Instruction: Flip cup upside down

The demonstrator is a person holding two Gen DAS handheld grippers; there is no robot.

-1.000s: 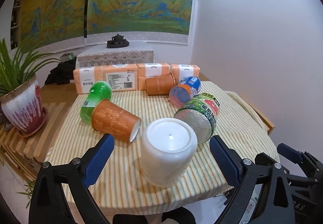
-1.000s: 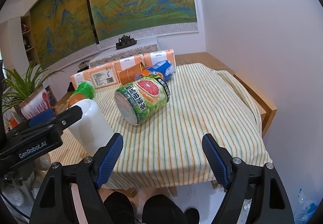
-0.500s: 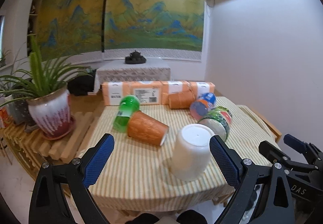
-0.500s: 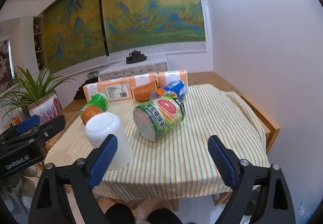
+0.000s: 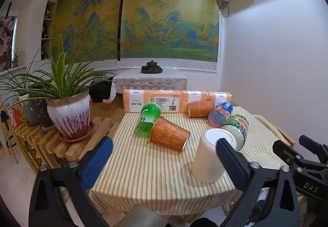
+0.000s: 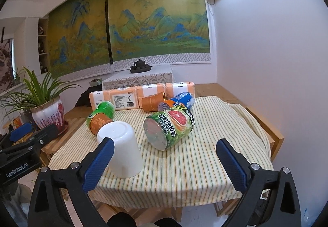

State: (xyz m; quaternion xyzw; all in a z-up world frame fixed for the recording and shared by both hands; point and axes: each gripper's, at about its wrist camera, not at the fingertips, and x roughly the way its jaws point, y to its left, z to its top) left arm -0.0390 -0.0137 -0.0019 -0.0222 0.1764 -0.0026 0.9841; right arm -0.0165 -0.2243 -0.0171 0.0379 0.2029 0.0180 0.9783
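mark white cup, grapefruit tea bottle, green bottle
white cup [image 6: 123,153], right wrist view, side wall.
grapefruit tea bottle [image 6: 174,122], right wrist view, label.
green bottle [image 5: 146,122], left wrist view, body.

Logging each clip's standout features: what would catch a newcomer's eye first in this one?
Probably the plain white plastic cup, standing mouth-down near the front of the yellow striped tablecloth, with both grippers open and empty before it. Behind it lie toppled items: a green grapefruit-tea bottle and an orange patterned paper cup. A wide green-and-blue mountain landscape painting covers the back wall.
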